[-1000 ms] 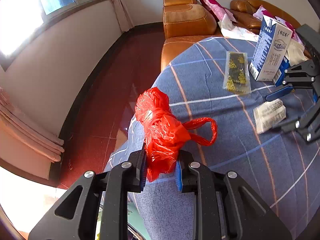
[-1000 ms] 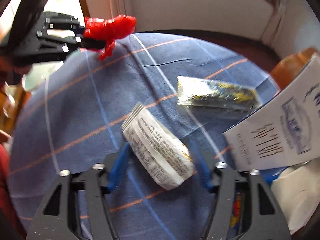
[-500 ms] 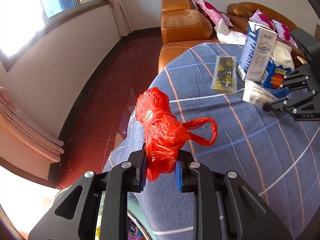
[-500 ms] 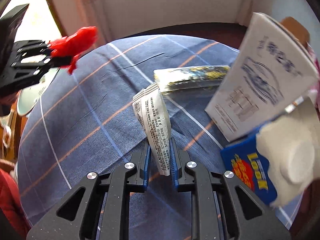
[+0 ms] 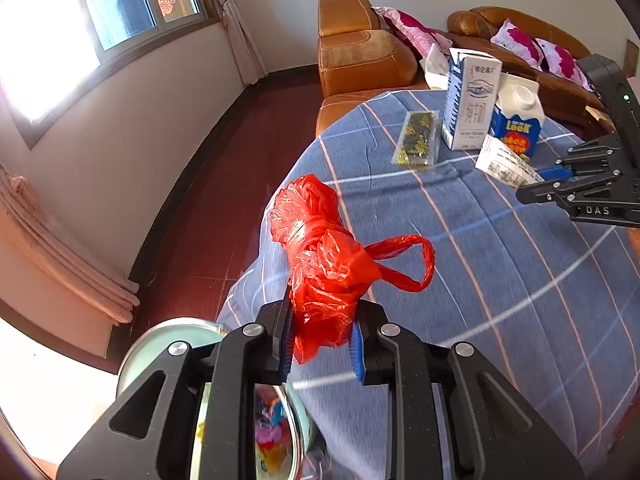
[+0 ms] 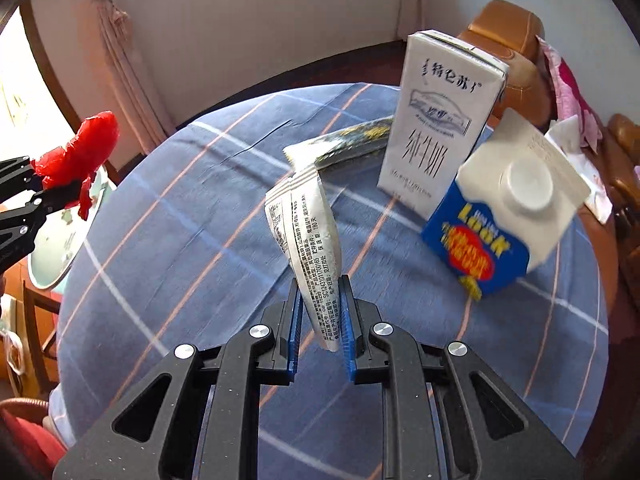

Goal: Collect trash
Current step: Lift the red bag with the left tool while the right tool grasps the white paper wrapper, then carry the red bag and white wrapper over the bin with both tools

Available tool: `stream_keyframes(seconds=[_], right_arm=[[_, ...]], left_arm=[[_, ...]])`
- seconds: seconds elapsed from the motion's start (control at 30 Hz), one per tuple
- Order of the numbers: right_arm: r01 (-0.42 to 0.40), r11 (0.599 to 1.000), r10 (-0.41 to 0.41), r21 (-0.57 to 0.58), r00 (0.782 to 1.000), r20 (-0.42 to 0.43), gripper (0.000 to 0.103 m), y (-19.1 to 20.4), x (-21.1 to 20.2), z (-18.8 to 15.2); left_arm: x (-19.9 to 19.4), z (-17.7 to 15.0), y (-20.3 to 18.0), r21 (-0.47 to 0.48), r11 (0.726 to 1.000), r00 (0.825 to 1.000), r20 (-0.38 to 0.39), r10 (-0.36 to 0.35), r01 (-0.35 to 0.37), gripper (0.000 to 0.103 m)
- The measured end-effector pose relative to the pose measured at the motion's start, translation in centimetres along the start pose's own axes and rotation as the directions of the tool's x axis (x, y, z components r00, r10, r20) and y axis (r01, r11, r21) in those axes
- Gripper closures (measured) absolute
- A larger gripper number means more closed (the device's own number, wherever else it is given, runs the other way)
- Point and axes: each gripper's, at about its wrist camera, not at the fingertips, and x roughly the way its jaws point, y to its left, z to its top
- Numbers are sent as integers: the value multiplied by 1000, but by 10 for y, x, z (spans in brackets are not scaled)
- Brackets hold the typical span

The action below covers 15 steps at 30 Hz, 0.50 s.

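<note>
Two cartons (image 6: 436,136) upright on table (image 6: 180,240); bin (image 5: 168,344) w/ colourful scraps.

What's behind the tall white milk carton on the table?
In the right wrist view, a dark snack packet lies flat behind the tall white milk carton, one end hidden by it. Beyond is the orange sofa. Anything directly behind the carton's base is covered.

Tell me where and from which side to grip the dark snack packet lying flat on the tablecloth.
Grip the dark snack packet by one short sealed end, coming from above with the hand-held gripper tilted down. It lies flat on the blue checked tablecloth, so a side approach likely finds no edge. Take the end nearer the table's edge: the tall white milk carton stands close beside the other.
</note>
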Motion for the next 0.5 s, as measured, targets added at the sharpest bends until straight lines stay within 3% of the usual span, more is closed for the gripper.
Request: stream_keyframes(seconds=[0.5], right_arm=[[-50, 997, 50, -63, 999, -2, 85, 90, 5, -15]], left_arm=[[-36, -62, 27, -31, 998, 999, -24, 47, -47, 81]])
